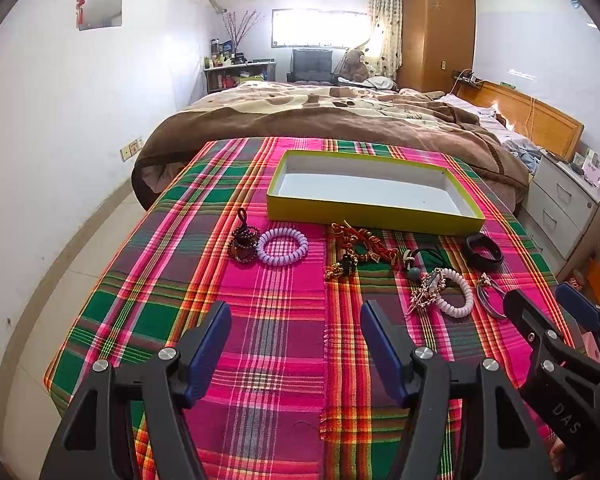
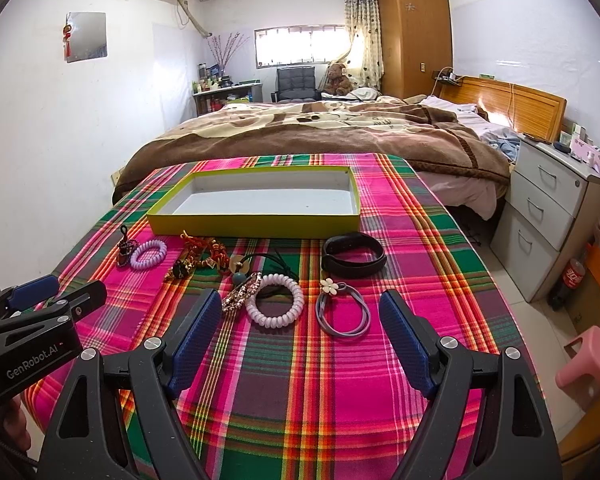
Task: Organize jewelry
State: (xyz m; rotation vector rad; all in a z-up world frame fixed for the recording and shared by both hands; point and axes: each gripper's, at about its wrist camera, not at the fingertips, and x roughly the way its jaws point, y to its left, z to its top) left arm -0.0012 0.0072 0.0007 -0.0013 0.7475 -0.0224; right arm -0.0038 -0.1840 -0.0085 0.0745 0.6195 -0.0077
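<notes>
An empty yellow-green box (image 1: 374, 213) (image 2: 256, 225) sits at the far side of the plaid tablecloth. In front of it lie a dark bead bracelet (image 1: 243, 246), two lilac coil hair ties (image 1: 283, 247) (image 2: 275, 306), a red-gold charm (image 1: 356, 242) (image 2: 204, 250), a gold hair clip (image 1: 427, 291) (image 2: 240, 293), a black wristband (image 1: 485, 251) (image 2: 354, 255) and grey hair bands with a flower (image 2: 342, 308). My left gripper (image 1: 296, 320) is open and empty, short of the jewelry. My right gripper (image 2: 300, 312) is open and empty, with the coil tie and grey bands between its fingers' line.
The table with the plaid cloth (image 1: 260, 360) stands against a bed with a brown blanket (image 1: 320, 116). A grey drawer unit (image 2: 548, 216) and a pink stool (image 2: 590, 360) stand to the right. A white wall is to the left.
</notes>
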